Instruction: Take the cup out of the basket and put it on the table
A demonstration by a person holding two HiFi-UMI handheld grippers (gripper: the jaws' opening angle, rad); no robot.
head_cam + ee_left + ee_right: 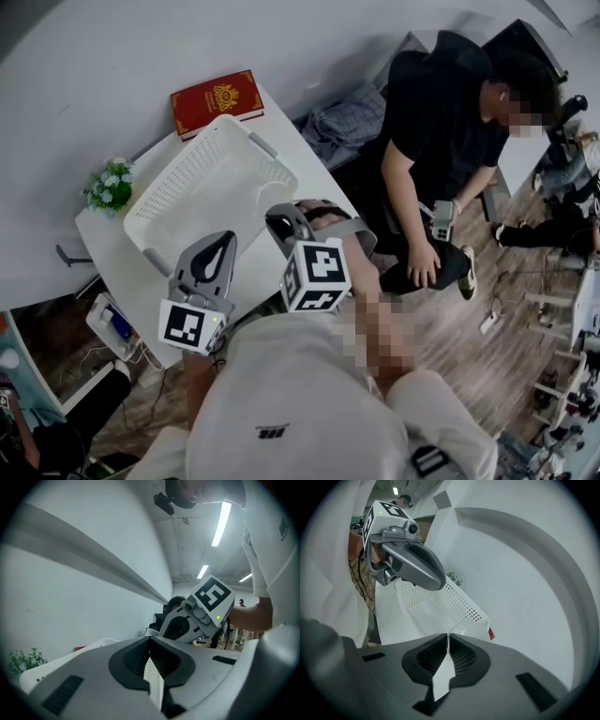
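Only your right gripper view shows it: the right gripper (447, 637) has its jaws pinched on the clear cup (461, 632), just outside the white basket (169, 202) at centre frame. Your left gripper (150, 638) has its jaws pressed together, empty. A red book (216, 101) lies upper left and a seated person (431, 122) crowds the table (281, 141) at its right edge.

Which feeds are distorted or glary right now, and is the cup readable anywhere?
Head view: even light, edges bent; the white basket blends into the white table. Left gripper view: strong fisheye, and the ceiling light glares bright. Right gripper view: the wall is curved by the lens; the clear cup shows only as a faint rim against white.
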